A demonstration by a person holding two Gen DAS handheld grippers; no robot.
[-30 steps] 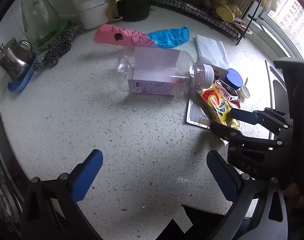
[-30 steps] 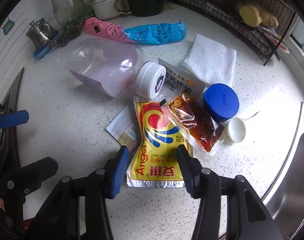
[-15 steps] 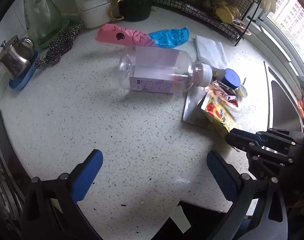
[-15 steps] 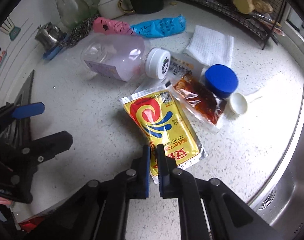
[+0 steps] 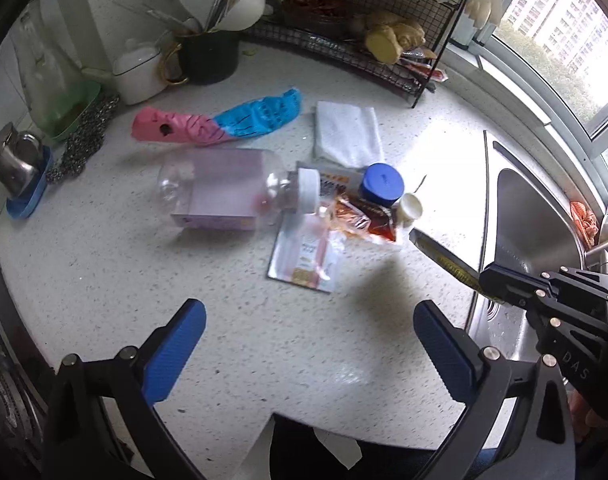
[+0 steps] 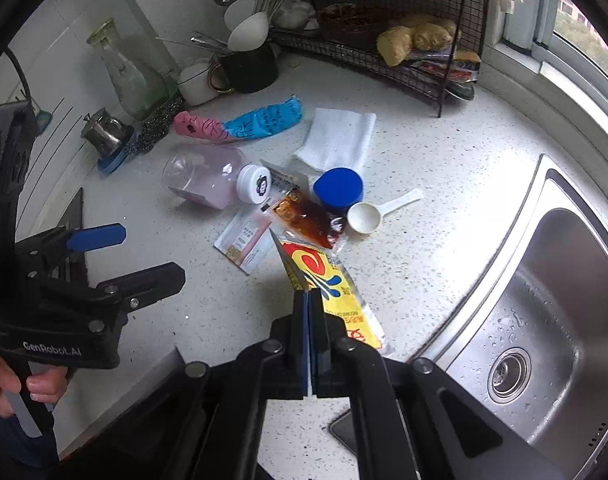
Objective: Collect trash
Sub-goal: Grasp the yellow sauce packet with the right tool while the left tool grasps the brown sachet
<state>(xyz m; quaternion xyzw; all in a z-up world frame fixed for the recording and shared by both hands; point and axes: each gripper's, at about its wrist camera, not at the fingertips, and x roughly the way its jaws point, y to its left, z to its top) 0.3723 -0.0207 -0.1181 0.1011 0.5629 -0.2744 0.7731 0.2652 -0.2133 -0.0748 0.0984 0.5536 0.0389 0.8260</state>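
Pinching the yellow yeast packet (image 6: 336, 292) by one edge, the right tongs (image 6: 308, 300) are clamped tight on it, and the packet hangs clear of the speckled white surface (image 6: 424, 168), just in front of the steel sink (image 6: 544, 300). The left tongs (image 5: 308, 340) are spread wide with nothing in them, hovering over a bare patch of the surface. The rest of the trash is bunched together further back: an empty plastic bottle (image 5: 223, 192) lying on its side, a flat pale sachet (image 5: 308, 256) just beside its cap, a brown sauce packet (image 5: 364, 220), a blue lid (image 5: 382, 184) and a little white scoop (image 6: 368, 216). The pink-and-blue wrapper (image 5: 219, 120) and a folded white cloth (image 5: 348, 136) sit behind those.
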